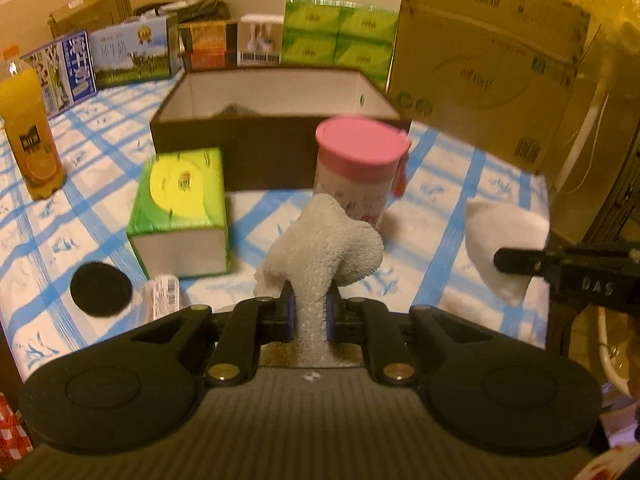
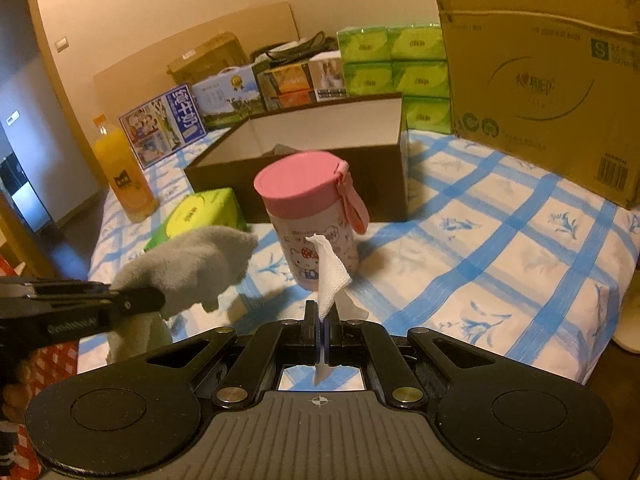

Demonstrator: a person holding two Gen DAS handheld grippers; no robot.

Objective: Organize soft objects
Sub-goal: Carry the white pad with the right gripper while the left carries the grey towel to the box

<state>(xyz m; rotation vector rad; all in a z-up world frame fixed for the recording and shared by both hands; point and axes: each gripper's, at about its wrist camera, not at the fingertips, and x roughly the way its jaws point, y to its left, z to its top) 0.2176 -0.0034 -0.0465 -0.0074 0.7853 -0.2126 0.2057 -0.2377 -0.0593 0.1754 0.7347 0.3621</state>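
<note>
My left gripper (image 1: 310, 312) is shut on a grey fluffy cloth (image 1: 324, 240) and holds it above the blue-checked cover; the cloth also shows in the right wrist view (image 2: 192, 264). My right gripper (image 2: 322, 320) is shut on a thin white gauze cloth (image 2: 330, 276), which shows at the right of the left wrist view (image 1: 500, 240). An open dark brown box (image 1: 276, 140) stands behind, also in the right wrist view (image 2: 312, 168), with something grey inside.
A pink-lidded canister (image 1: 356, 168) and a green tissue box (image 1: 180, 208) stand before the brown box. An orange juice bottle (image 1: 28, 132) is at the left, a black disc (image 1: 100, 288) near the front. Cartons and a large cardboard box (image 1: 488, 60) line the back.
</note>
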